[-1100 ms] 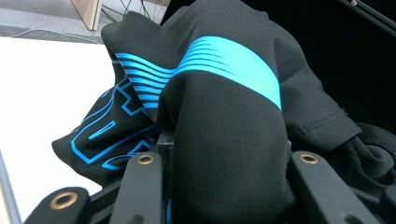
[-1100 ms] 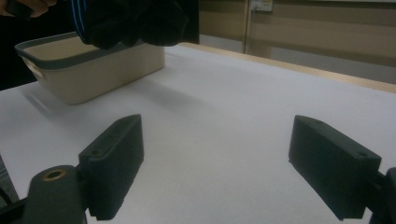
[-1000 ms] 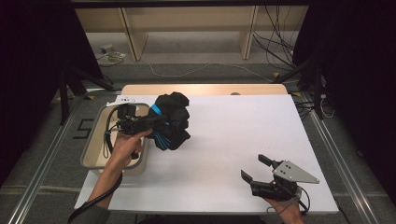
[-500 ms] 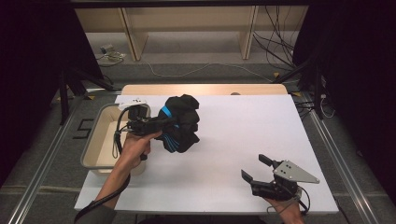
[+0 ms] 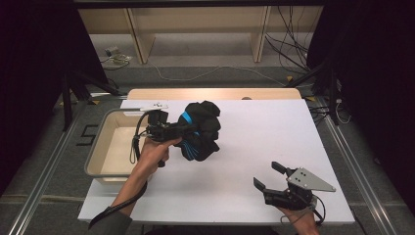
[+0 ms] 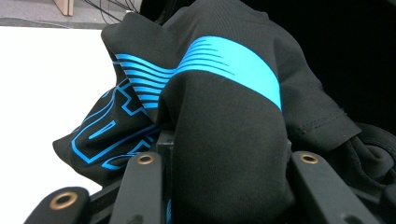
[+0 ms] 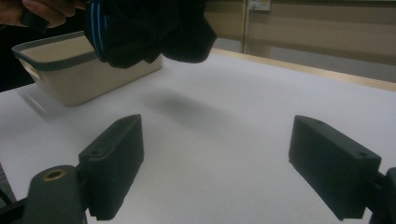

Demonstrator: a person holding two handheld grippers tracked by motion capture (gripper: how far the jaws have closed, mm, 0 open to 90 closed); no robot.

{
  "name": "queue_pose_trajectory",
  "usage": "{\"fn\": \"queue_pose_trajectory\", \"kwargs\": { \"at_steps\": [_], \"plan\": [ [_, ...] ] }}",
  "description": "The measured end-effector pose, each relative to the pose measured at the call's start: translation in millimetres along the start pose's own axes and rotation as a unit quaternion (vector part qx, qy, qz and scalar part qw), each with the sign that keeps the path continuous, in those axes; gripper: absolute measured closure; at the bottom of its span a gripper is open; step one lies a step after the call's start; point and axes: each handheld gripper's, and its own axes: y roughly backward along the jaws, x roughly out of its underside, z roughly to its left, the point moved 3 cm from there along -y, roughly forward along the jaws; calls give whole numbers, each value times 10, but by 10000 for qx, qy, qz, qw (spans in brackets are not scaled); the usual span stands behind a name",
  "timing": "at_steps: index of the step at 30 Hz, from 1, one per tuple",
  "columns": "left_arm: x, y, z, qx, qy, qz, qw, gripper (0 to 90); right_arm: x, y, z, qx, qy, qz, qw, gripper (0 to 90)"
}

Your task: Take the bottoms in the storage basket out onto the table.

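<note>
A bunched black garment point(image 5: 200, 131) with bright blue stripes and print hangs in the air over the white table point(image 5: 254, 127), just right of the beige bin point(image 5: 105, 166). My left gripper point(image 5: 183, 133) is shut on it; in the left gripper view the cloth point(image 6: 224, 116) is wedged between the two black jaws. The garment point(image 7: 149, 28) also hangs at the top left of the right gripper view, its shadow on the table below. My right gripper point(image 5: 268, 177) rests near the table's front right, jaws wide apart with nothing between its fingers point(image 7: 116, 154).
The beige bin point(image 7: 70, 79) with a grey rim stands at the table's left edge and looks bare inside. Wooden shelving point(image 5: 195, 29) and loose cables point(image 5: 293, 54) lie beyond the table's far edge. Dark drapes flank both sides.
My left gripper has carried the garment rightward, from over the bin's right edge to above the table. The right gripper has stayed where it was.
</note>
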Motion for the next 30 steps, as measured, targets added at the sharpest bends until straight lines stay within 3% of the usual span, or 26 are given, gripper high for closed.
{"fn": "queue_pose_trajectory", "kwargs": {
  "at_steps": [23,30],
  "plan": [
    [63,-312,-58,62,43,189,9998,612,-2,0,-6,-9,-4,-20,10000,189],
    [87,-407,-125,23,-95,277,9996,611,-1,4,-7,-15,0,-13,10000,189]
  ]
}}
